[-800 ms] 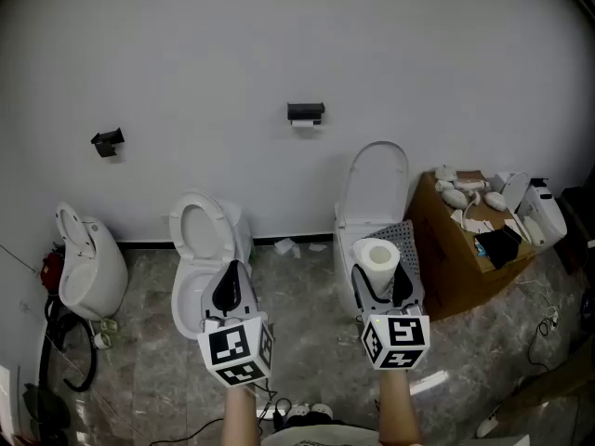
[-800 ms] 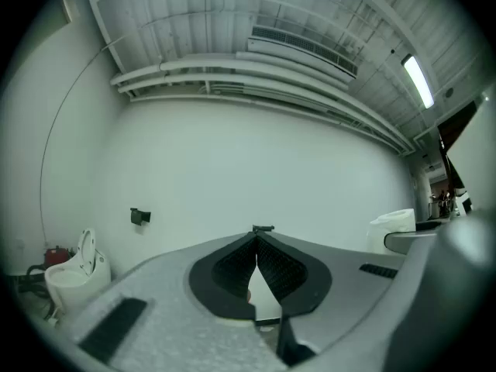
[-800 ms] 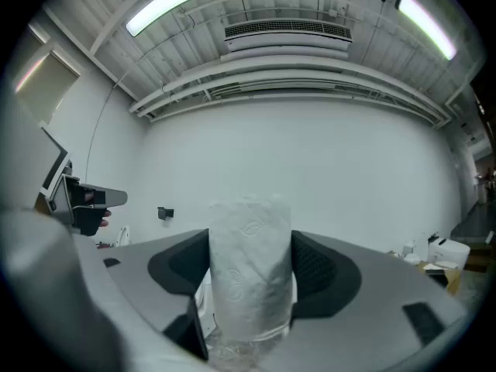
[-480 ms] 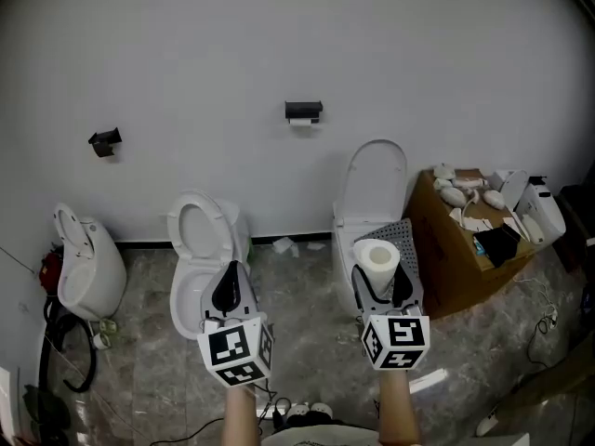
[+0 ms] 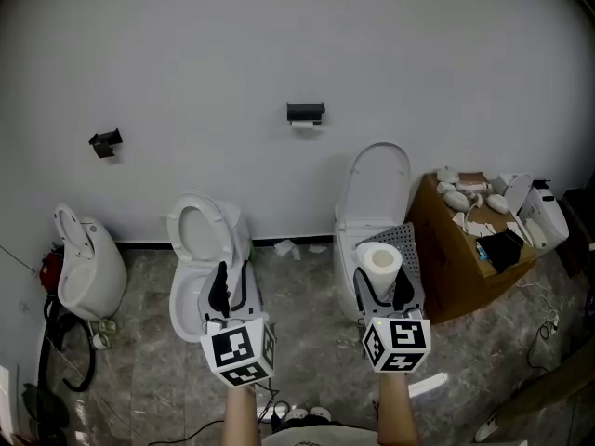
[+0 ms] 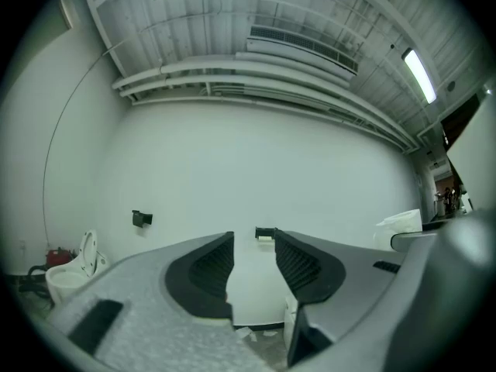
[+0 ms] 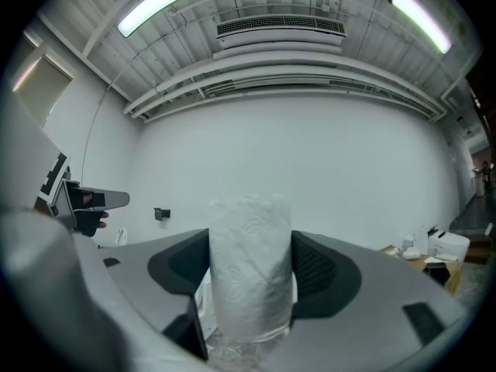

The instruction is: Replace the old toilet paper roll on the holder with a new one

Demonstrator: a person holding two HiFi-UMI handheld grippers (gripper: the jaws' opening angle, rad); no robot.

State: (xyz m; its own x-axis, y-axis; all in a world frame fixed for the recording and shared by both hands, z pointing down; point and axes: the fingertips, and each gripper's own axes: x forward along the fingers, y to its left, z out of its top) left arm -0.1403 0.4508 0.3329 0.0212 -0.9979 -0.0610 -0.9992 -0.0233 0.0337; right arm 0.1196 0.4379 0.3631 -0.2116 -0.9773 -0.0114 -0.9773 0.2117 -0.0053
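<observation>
Holder (image 5: pixel 305 113) on white wall (image 5: pixel 279 45), toilets (image 5: pixel 374 186) on marbled floor (image 5: pixel 308 316)

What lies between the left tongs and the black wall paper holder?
Head view: open white ceramic toilet, then bare white wall below the black holder.

Grippers (image 5: pixel 231 275): black fingers (image 5: pixel 219 291), white black-marked cubes (image 5: pixel 238 351).
</observation>
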